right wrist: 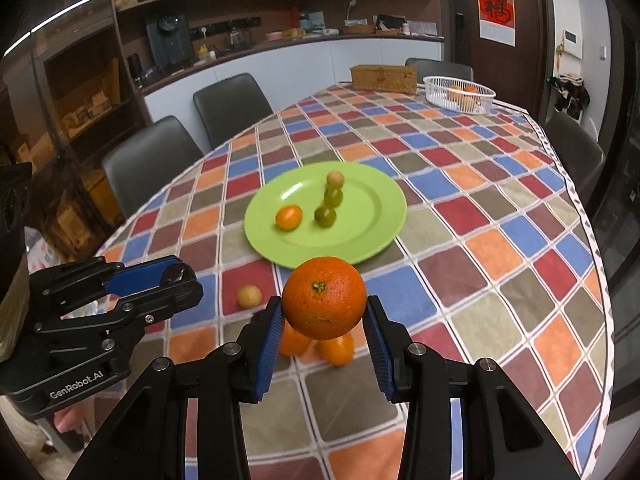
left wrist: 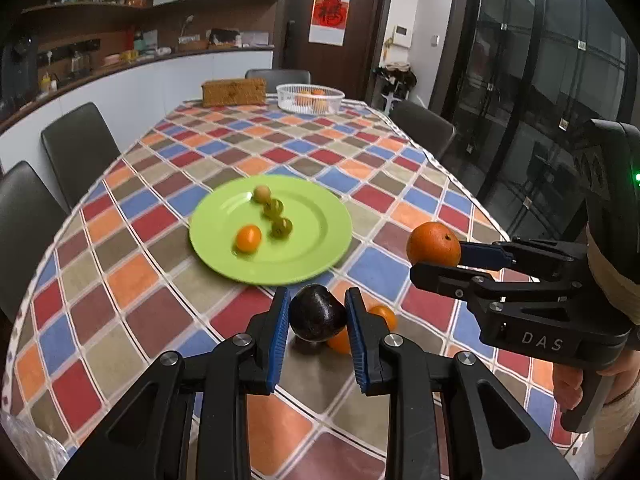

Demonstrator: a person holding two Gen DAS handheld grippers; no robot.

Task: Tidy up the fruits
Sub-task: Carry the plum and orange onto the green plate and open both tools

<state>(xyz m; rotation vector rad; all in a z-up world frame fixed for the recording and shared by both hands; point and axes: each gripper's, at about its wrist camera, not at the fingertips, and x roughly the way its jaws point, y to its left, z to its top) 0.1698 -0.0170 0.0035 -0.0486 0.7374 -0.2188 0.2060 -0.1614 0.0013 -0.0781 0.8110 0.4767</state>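
You are working at a long table [left wrist: 132, 280] covered in a checked cloth of red, blue, orange and grey squares, in a kitchen-dining room with dark chairs along the sides.

Nearest you, your left gripper [left wrist: 318, 316] has its fingers closed on a dark, nearly black fruit [left wrist: 316, 314], held clear above the cloth. Under it lie two small orange fruits [right wrist: 336, 348] on the table, touching each other. Your right gripper [right wrist: 324, 316] has its fingers clamped on an orange [right wrist: 324, 298], stem end facing the camera, also lifted off the table. From the right wrist view, a small yellowish fruit [right wrist: 250, 296] sits alone on the cloth between the two grippers.

Just past both grippers is a green plate [left wrist: 320, 216]. On it lie a small orange fruit [left wrist: 248, 239], two green round fruits [left wrist: 282, 227] and a pale tan one [left wrist: 262, 194], the last three in a short row; all look blurred.

At the far end of the table stand a white mesh basket [left wrist: 288, 100] holding orange fruit and, beside it, a brown woven box [left wrist: 234, 92]. Behind them is a dark door [left wrist: 360, 32] with a red poster [left wrist: 330, 14].
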